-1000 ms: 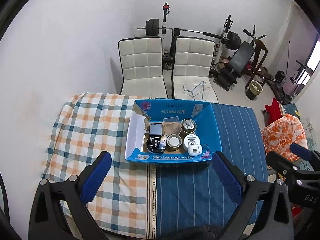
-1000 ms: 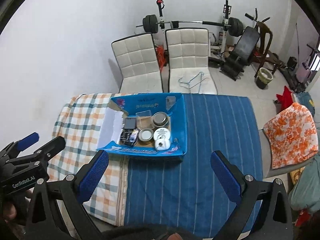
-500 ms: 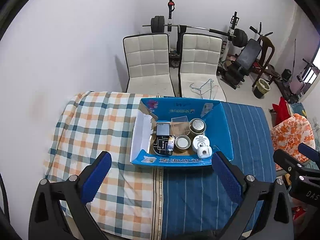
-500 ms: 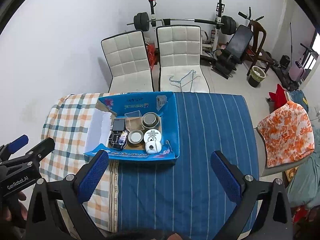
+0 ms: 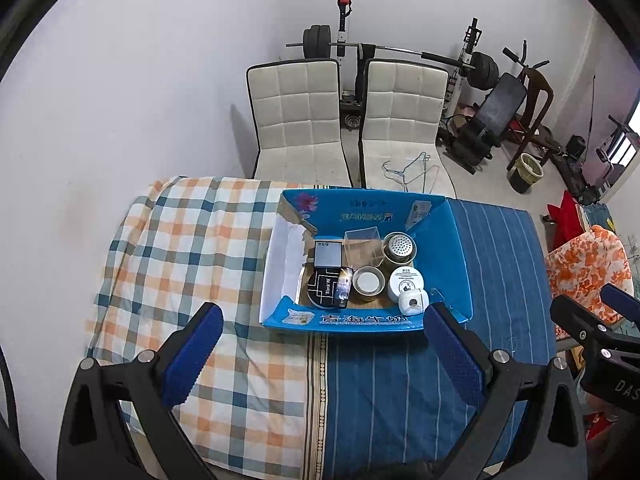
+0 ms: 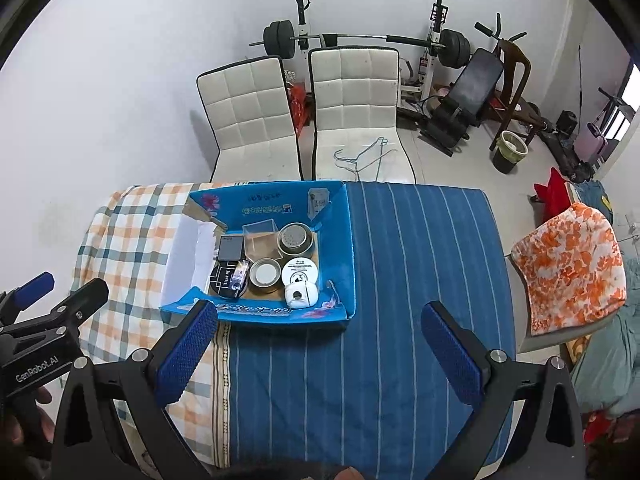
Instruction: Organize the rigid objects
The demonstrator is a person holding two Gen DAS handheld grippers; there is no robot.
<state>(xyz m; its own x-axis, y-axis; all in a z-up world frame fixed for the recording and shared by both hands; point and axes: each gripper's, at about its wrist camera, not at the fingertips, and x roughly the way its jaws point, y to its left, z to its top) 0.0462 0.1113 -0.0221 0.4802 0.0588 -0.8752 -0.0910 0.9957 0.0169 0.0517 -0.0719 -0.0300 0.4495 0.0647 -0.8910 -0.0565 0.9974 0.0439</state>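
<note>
Both hand-held grippers (image 5: pixel 322 354) (image 6: pixel 320 352) wide apart, empty; blue box (image 5: pixel 460 264) w/ tins ahead

The left gripper (image 5: pixel 322 354) hangs above the table with its blue-padded fingers (image 5: pixel 192 354) spread wide and nothing between them. Ahead sits a blue cardboard box (image 5: pixel 456 248), straddling the checked cloth (image 5: pixel 192 248) and the striped blue cloth (image 5: pixel 400 392). Inside stand a clear container (image 5: pixel 362 246), a perforated metal tin (image 5: pixel 399 247), a white round tin (image 5: pixel 405 280), a small white object (image 5: pixel 413 301) and what may be a black tin (image 5: pixel 323 290). The right gripper (image 5: pixel 596 320) shows at the right edge, its opening unclear.
</note>
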